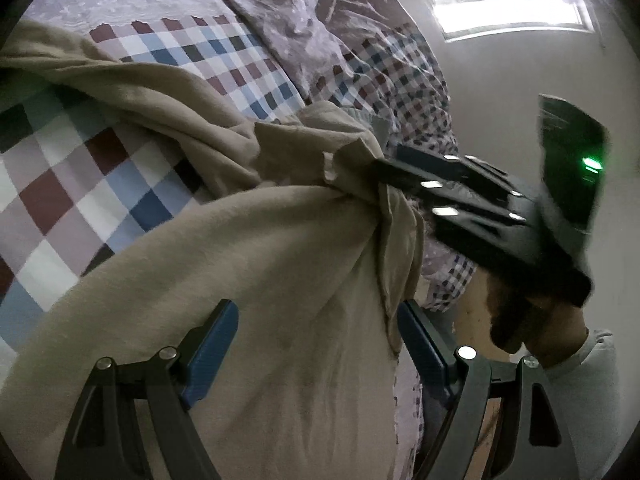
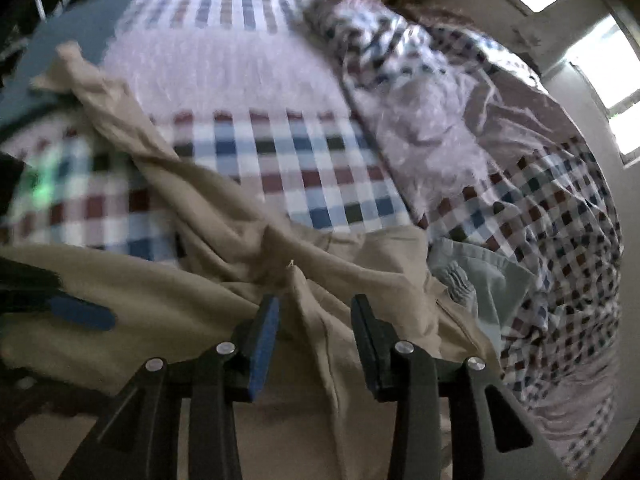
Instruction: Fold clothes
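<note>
Left claw (image 1: pixel 316 356) astride beige garment (image 1: pixel 280 280)

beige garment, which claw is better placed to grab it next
Right: the right claw sits half open with a fold of the beige garment between its fingers, while the left claw hangs wide open over flat cloth.

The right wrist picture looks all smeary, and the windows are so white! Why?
In the right wrist view the checked bedspread is streaked by motion blur, most at the left, and the window is blown out white. In the left wrist view the other claw is smeared, the window glares, and the fisheye lens bends the edges.
</note>
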Demonstrator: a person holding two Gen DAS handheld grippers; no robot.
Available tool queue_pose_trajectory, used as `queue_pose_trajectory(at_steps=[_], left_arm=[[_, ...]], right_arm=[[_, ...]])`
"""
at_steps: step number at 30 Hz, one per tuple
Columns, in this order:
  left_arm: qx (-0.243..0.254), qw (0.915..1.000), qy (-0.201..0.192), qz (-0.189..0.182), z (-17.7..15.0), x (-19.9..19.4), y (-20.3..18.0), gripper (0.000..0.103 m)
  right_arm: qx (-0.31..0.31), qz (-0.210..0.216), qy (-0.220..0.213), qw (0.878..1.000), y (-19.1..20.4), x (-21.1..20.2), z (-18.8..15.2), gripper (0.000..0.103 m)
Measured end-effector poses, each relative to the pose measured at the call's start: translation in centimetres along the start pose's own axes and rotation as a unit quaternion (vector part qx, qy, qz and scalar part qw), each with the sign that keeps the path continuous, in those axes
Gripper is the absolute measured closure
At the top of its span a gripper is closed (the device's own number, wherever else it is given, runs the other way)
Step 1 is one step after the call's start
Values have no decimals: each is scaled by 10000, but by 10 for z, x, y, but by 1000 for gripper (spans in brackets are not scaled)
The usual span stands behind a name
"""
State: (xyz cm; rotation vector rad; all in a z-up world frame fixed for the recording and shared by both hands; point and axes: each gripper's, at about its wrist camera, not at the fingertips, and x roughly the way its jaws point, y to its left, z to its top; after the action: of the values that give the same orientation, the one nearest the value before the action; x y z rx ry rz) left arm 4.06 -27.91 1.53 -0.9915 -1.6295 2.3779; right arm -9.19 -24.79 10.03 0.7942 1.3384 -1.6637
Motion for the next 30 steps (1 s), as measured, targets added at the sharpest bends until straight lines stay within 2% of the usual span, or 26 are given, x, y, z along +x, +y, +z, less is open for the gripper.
queue_pose_trajectory(at_steps=[1, 2, 3, 4, 8, 9, 11, 13, 15, 18, 20, 25, 27, 30], left_arm=[[-24, 10000, -9, -6, 1, -1, 1, 18], [-55, 10000, -17, -27, 1, -1, 2, 18], [-89, 9999, -21, -58, 2, -2, 2, 18], [-125, 9999, -15, -98, 3, -3, 3, 18], [-213, 9996, 22, -187, 4, -3, 6, 18], [-228, 9995, 34, -196, 5, -3, 6, 18], [-248, 9995, 52, -208, 4, -4, 7, 18], [-268, 9994, 50, -231, 4, -5, 8, 18], [-284, 9993, 40, -259, 5, -7, 9, 18], [-290, 9992, 16, -275, 6, -8, 9, 18], [-347, 9990, -19, -291, 7, -8, 11, 18], [-484, 9982, -190, -290, 12, -16, 17, 18], [-535, 9979, -238, -270, 15, -18, 20, 18], [-639, 9972, -271, -269, 18, -21, 26, 18]], right_arm=[[41, -2, 43, 10000, -1, 4, -1, 70], [83, -4, 85, 9999, -3, 8, -2, 90], [124, -6, 128, 9998, -4, 11, -2, 101], [182, -3, 148, 9997, -6, 14, -3, 101], [859, 124, -369, 9955, -33, -11, -8, 101], [1179, -35, -554, 9915, -48, -20, -9, 101], [2056, -492, -898, 9733, -87, -37, -15, 101], [2971, -989, -1143, 9428, -126, -52, -28, 101], [3472, -1281, -1152, 9218, -148, -60, -37, 101], [3271, -1263, -1092, 9301, -145, -62, -32, 101], [2894, -1192, -985, 9446, -123, -55, -20, 101], [1598, -681, -594, 9830, -34, -18, 18, 101], [1220, -523, -336, 9906, -6, 3, 25, 101], [1051, -195, 36, 9943, 21, 27, 24, 101]])
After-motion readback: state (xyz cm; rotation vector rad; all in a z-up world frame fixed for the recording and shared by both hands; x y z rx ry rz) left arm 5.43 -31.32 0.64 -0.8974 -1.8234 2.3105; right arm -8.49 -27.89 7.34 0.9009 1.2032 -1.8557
